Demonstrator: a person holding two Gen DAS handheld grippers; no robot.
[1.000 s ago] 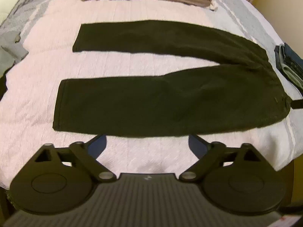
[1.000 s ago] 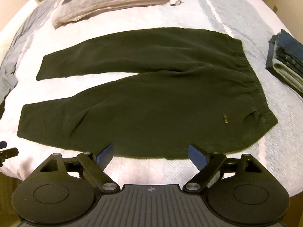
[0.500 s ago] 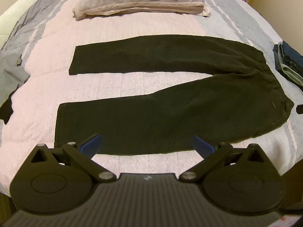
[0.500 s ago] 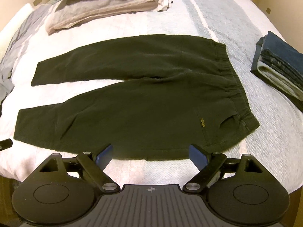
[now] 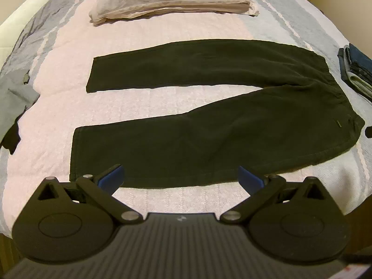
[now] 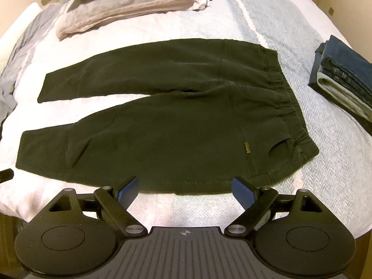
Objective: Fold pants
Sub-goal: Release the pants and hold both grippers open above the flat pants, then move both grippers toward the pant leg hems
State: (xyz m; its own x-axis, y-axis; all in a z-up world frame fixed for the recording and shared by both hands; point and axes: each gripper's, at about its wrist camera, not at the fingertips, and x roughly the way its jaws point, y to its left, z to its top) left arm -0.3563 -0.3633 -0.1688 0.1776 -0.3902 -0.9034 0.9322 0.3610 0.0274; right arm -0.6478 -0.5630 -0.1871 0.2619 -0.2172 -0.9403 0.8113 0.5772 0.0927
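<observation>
The dark pants (image 6: 162, 116) lie flat on the bed (image 6: 290, 23), legs splayed apart, with both grippers' jaws spread wide and empty at the near edge, so a shallow pinch could slip off and leave wrinkles.

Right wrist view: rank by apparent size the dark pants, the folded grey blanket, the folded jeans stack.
1. dark pants, largest by far.
2. folded grey blanket, though it lies farther away and is cut off by the frame edge.
3. folded jeans stack, smallest, also cut off at the right edge.
</observation>
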